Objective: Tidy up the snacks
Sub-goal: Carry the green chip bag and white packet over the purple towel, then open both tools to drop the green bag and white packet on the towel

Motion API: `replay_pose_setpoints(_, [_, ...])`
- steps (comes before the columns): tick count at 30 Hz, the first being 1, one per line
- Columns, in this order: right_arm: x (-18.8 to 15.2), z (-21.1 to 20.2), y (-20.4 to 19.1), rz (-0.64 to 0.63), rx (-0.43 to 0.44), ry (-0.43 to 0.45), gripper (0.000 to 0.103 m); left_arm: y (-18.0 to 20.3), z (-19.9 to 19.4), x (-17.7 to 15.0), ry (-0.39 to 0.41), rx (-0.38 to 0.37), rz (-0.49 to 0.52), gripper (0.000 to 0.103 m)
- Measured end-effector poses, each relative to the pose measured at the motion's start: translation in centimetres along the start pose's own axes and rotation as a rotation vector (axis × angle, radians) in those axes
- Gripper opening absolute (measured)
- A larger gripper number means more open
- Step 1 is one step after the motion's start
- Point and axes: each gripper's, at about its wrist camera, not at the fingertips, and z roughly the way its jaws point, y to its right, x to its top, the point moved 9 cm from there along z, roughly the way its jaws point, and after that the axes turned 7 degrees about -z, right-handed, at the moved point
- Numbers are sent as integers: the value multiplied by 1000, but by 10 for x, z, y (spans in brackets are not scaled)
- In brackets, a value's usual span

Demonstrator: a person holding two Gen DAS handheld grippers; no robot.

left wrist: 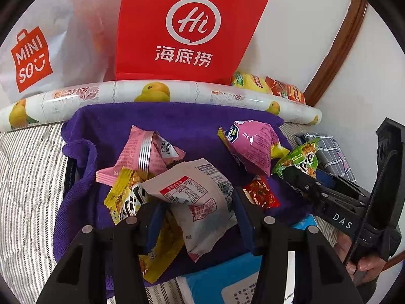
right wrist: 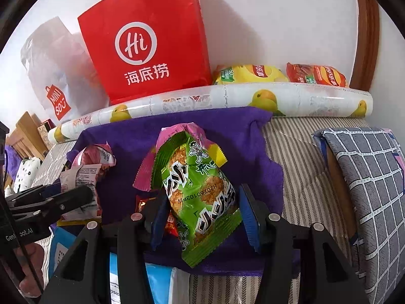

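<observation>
A white store bag (left wrist: 33, 60) is propped against the wall at far left, with a red paper bag (left wrist: 187, 27) next to it, behind a fruit-print roll (left wrist: 157, 92). Below that, a purple towel (left wrist: 177, 119) is spread on the striped bed (left wrist: 27, 177), snacks scattered over it. The left gripper (left wrist: 197, 215) is clamped on a white snack packet (left wrist: 200, 202), with a yellow wrapper (left wrist: 119, 190) and a pink packet (left wrist: 141, 154) just beside it. Further right, a green snack bag (right wrist: 200, 190) is pinched between the fingers (right wrist: 249, 217) of the right gripper (right wrist: 202, 217), held above the towel. A checked pillow (right wrist: 367, 177) is seen at far right.
</observation>
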Motion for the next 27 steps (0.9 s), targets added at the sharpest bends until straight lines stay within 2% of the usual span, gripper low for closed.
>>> replay_pose_setpoints(23, [-8, 11, -2, -8, -25, -53, 53, 0, 4, -4, -6, -27, -16, 50])
replay_pose_setpoints(26, [-7, 9, -4, -13, -19, -44, 63, 0, 6, -4, -12, -35, -22, 50])
replay_pose_setpoints(27, [-6, 7, -5, -14, -20, -35, 70, 0, 7, -4, -12, -38, -23, 50])
